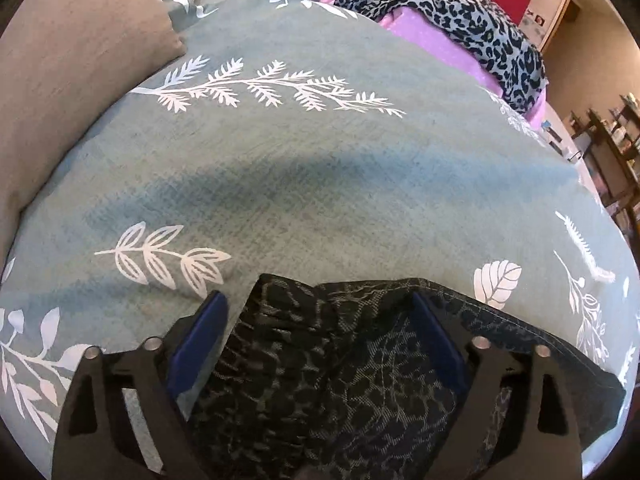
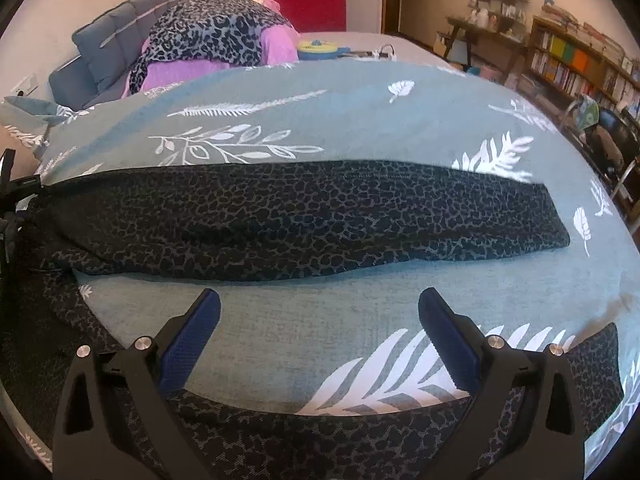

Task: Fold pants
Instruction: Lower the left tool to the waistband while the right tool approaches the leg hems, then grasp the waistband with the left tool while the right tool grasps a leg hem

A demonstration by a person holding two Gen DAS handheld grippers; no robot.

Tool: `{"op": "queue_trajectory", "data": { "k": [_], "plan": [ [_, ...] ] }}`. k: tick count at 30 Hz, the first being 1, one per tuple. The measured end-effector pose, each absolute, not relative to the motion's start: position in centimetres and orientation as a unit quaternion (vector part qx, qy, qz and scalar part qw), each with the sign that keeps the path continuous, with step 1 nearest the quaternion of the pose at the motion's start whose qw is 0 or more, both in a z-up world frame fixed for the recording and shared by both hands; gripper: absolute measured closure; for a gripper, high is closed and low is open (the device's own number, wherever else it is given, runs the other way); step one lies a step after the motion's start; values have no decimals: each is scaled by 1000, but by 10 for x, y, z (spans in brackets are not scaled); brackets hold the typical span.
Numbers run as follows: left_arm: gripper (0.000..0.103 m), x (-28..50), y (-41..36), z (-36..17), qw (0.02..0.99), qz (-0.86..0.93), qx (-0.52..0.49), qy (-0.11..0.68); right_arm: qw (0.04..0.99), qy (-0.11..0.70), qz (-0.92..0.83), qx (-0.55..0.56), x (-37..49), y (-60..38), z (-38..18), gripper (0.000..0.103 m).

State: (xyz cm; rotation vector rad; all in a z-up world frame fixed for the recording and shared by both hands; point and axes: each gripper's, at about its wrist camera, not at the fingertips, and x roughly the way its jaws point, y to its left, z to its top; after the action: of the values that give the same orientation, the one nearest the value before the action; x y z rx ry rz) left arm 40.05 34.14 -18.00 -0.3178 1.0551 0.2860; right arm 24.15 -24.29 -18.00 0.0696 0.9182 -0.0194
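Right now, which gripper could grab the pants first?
Probably the left gripper: the dark spotted pants already bunch between its open jaws. The right gripper has only teal bedspread between its jaws.

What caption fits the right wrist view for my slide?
Open right gripper above the teal leaf-print bedspread, between two legs of dark patterned pants.

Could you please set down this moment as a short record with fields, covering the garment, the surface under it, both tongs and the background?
garment: dark leopard-print fabric pants, one leg laid flat across the bed, the other along the near edge
surface: teal bedspread with white leaf print
left tongs: open, bunched end of the pants between the pads, pads not pressing
right tongs: open over bare bedspread, nothing between
background: grey leopard-print blanket on pink bedding
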Motion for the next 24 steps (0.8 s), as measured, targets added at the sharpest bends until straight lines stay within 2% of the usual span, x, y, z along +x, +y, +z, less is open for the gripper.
{"op": "queue_trajectory", "data": {
  "k": [2, 4, 7, 11, 17, 21, 24],
  "plan": [
    [28, 400, 338, -177, 843, 132, -141, 503, 892, 450, -15, 40, 245, -248, -183, 3],
    [42, 398, 334, -174, 842, 137, -120, 508, 891, 451, -20, 42, 246, -254, -185, 3],
    [56, 390, 334, -168, 843, 137, -110, 508, 890, 454, -23, 49, 246, -259, -188, 3],
    [57, 383, 329, -161, 850, 120, -98, 504, 889, 453, -29, 55, 247, -264, -189, 3],
    [54, 396, 326, -175, 841, 132, -80, 519, 889, 452, -32, 57, 247, -266, -188, 3],
    [62, 391, 327, -170, 845, 138, -87, 510, 890, 451, -48, 57, 249, -280, -189, 3],
    [64, 374, 323, -154, 859, 125, -79, 490, 888, 448, -78, 64, 256, -307, -187, 3]
  ]
}}
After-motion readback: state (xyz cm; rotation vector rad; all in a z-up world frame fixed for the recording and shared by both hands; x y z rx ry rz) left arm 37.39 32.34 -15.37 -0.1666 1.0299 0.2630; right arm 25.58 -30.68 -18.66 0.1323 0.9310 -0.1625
